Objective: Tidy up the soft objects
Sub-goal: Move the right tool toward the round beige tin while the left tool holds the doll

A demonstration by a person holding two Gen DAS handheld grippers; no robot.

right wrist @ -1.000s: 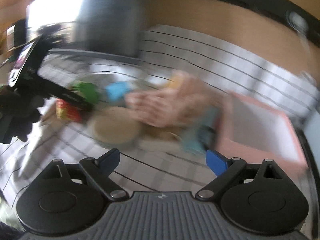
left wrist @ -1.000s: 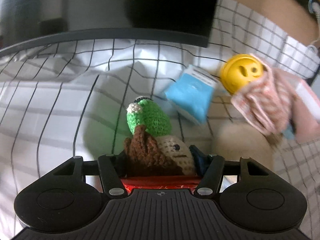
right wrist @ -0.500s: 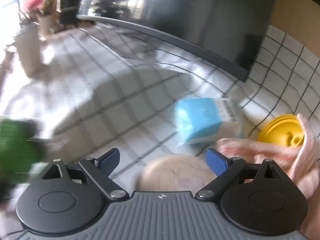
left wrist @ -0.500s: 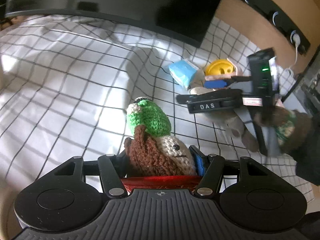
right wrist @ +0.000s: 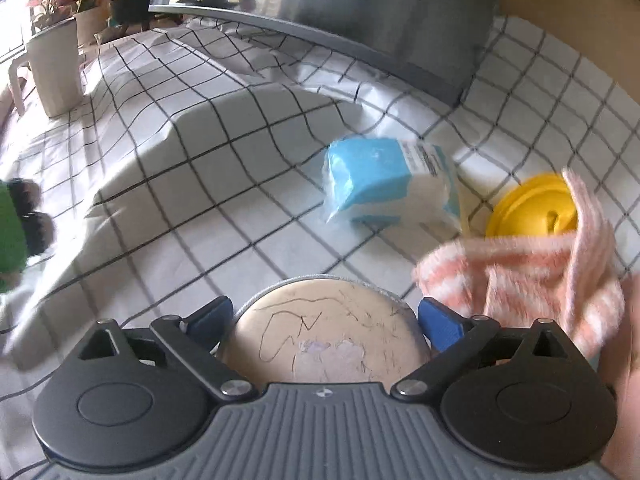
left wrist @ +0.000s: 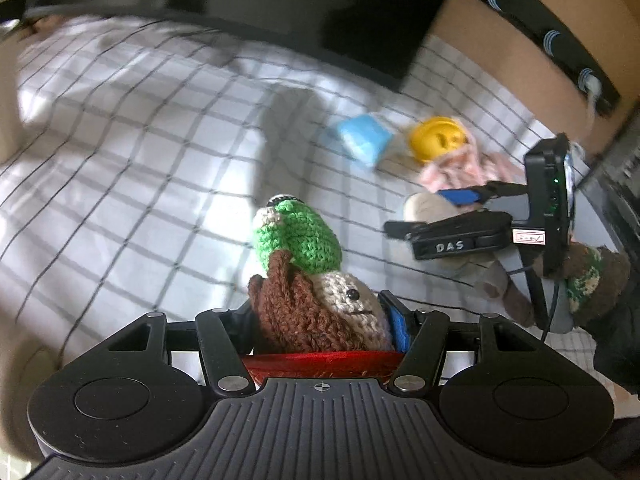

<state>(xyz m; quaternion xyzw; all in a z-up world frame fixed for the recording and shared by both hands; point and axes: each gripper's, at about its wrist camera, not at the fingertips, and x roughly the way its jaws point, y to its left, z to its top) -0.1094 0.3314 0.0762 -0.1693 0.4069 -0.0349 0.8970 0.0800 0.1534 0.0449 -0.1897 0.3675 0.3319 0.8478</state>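
Left wrist view, left gripper (left wrist: 320,316) pinching crochet doll (left wrist: 316,280), right gripper (left wrist: 424,212) spread over beige disc (left wrist: 420,204); right wrist view alone shows scribbles on disc (right wrist: 328,332), white mug (right wrist: 52,72) at table's far edge.

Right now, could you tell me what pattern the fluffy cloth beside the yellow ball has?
Pink and white stripes on the fluffy cloth, clearest in the right wrist view.

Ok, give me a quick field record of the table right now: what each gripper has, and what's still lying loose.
left gripper: shut on crochet doll, held above the cloth
right gripper: open, fingers either side of tan round cushion; contact unclear
loose on checked tablecloth: blue tissue pack, yellow smiley ball, pink striped cloth
overlap: pink striped cloth drapes partly over the ball
background: dark monitor, white mug
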